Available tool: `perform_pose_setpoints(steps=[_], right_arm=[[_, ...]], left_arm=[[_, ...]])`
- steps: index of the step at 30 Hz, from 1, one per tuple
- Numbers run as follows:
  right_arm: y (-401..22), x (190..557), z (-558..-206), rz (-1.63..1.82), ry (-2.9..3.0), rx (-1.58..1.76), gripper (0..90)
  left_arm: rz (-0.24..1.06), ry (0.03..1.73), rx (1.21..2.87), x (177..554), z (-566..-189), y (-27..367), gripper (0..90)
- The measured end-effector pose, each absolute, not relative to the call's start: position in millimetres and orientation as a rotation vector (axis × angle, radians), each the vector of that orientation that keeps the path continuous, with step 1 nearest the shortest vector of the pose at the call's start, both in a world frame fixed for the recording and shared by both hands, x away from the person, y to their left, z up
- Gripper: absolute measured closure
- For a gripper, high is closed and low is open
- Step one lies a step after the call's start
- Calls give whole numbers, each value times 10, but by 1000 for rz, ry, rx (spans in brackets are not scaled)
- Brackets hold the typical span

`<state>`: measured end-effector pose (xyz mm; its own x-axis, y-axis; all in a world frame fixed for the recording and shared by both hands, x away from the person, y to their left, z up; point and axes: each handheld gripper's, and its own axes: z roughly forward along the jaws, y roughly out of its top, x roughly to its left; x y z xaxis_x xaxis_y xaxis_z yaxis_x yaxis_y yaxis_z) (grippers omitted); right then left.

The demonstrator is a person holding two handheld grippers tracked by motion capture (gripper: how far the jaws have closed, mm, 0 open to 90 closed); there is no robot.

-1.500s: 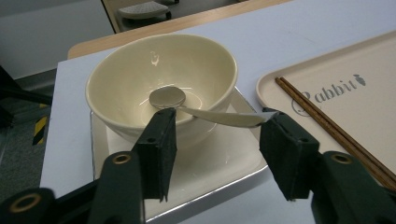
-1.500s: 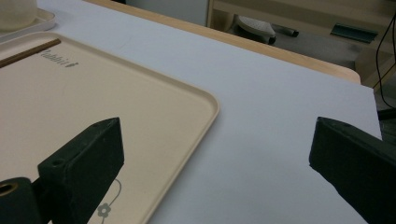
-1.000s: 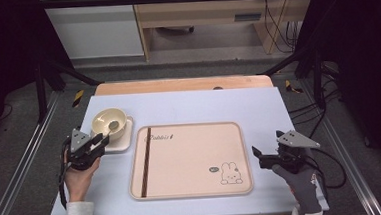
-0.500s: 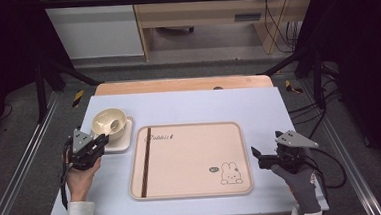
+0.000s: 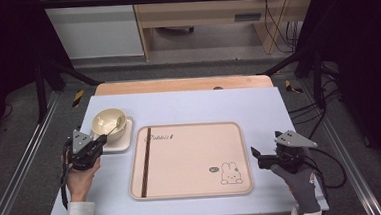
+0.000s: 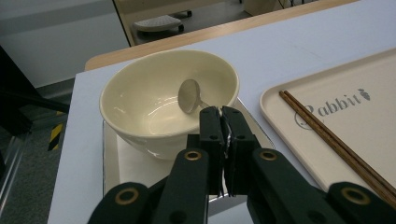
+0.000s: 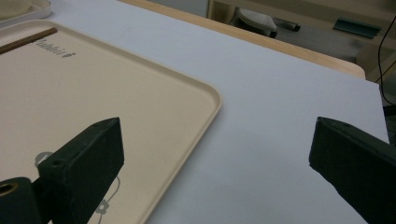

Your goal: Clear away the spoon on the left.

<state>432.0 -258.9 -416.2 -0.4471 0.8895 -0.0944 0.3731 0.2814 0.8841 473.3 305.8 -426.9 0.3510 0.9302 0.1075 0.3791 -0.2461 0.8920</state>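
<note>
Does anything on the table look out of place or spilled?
Nothing is spilled or damaged. The bowl sits upright on its small square plate, spoon leaning inside, and the chopsticks lie straight along the tray's left side.

Spoon (image 6: 189, 95) handle hidden between the tool's pads.

Left gripper (image 5: 99, 141) has just been closing, jaws now pinched together on a thin handle, left hand (image 5: 80, 175) low at the near edge. Right gripper (image 5: 255, 153) hovers with jaws spread wide, gloved right hand (image 5: 298, 183) behind it.
</note>
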Motion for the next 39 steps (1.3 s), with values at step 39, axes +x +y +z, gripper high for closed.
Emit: perform_pose_setpoints(steps=[39], right_arm=[[-2598,4309,-4148,1120,1949,1138,33]], left_arm=[[886,1121,1666,4498,-3958,3105,890]])
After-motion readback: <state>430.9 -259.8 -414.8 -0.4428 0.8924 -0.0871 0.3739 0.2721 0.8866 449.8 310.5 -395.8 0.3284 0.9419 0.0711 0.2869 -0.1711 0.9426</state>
